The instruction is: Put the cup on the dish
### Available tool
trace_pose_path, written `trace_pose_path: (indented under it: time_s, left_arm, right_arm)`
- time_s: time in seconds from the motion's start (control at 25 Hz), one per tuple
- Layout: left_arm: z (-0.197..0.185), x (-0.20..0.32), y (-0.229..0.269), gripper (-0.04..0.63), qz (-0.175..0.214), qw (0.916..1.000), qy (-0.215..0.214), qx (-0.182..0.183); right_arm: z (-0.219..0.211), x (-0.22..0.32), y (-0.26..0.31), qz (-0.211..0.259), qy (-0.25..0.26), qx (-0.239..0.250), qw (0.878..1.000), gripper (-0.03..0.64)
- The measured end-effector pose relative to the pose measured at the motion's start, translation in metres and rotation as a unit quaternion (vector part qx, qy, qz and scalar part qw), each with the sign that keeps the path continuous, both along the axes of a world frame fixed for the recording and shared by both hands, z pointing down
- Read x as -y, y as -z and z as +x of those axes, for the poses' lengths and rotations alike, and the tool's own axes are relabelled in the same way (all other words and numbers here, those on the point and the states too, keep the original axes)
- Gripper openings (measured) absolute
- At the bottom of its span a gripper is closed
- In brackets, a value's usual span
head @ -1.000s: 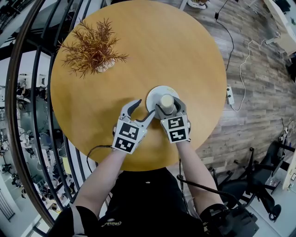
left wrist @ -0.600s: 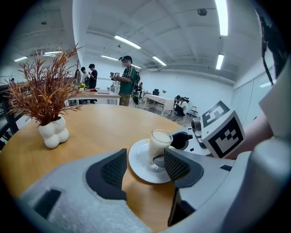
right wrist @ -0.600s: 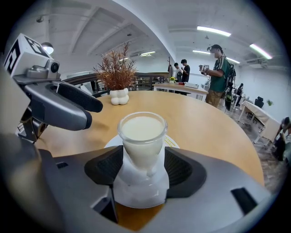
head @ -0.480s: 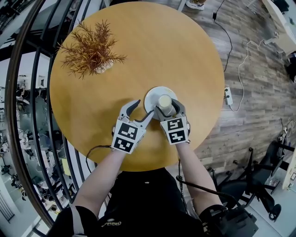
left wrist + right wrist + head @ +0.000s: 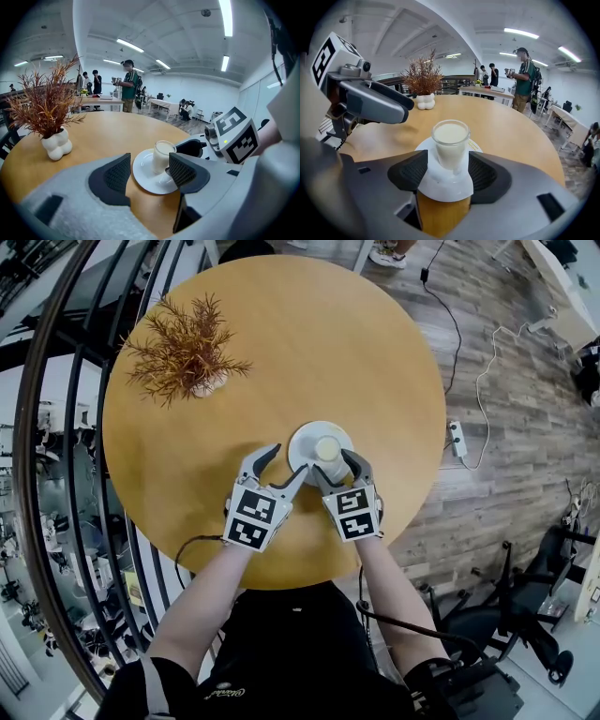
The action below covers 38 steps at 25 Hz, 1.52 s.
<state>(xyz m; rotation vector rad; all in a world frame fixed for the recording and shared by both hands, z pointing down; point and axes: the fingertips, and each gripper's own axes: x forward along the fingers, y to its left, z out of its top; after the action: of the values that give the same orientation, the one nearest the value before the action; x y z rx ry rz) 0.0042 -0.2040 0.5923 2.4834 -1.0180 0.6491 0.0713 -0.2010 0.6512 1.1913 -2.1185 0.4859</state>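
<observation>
The cup (image 5: 450, 140) of milk stands upright on the white dish (image 5: 440, 187), with its long axis vertical and its mouth pointing up. The dish lies on the round wooden counter (image 5: 375, 352), on the side near the person. The right tongs (image 5: 447, 161) are open; the jaws stand on both sides of the cup without pressing on it. The left tongs (image 5: 149, 159) are also open and empty, just beside the dish.

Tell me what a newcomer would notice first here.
A cup of white liquid stands on a white dish near the person's side of the round wooden table. The left gripper and right gripper sit open just before it. A reddish plant stands at the table's far left.
</observation>
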Motion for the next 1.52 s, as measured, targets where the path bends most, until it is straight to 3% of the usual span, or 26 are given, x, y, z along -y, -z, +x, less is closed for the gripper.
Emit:
trace_pose_path:
  time_s: [0.4,0.56,0.96,1.2,1.52]
  left_arm:
    - [-0.004,0.008,0.027,0.261,0.016,0.9999,0.003,-0.001]
    - [-0.005,0.005,0.038,0.261,0.027,0.9996,0.001,-0.005]
    - [0.001,0.009,0.085,0.257,0.072,0.9972,0.004,-0.019]
    - [-0.005,0.01,0.115,0.202,0.11,0.9936,0.012,-0.024]
    - [-0.007,0.011,0.159,0.179,0.147,0.9882,0.023,-0.034]
  right_arm:
    - [0.004,-0.006,0.03,0.008,-0.005,0.004,1.0,0.221]
    - [0.006,-0.009,0.047,0.019,-0.023,0.014,0.999,0.169]
    - [-0.002,0.009,0.123,0.088,-0.024,0.039,0.995,0.069]
    - [-0.015,0.017,0.167,0.133,-0.013,0.05,0.99,0.058]
    - [-0.023,0.022,0.224,0.186,-0.003,0.066,0.98,0.046]
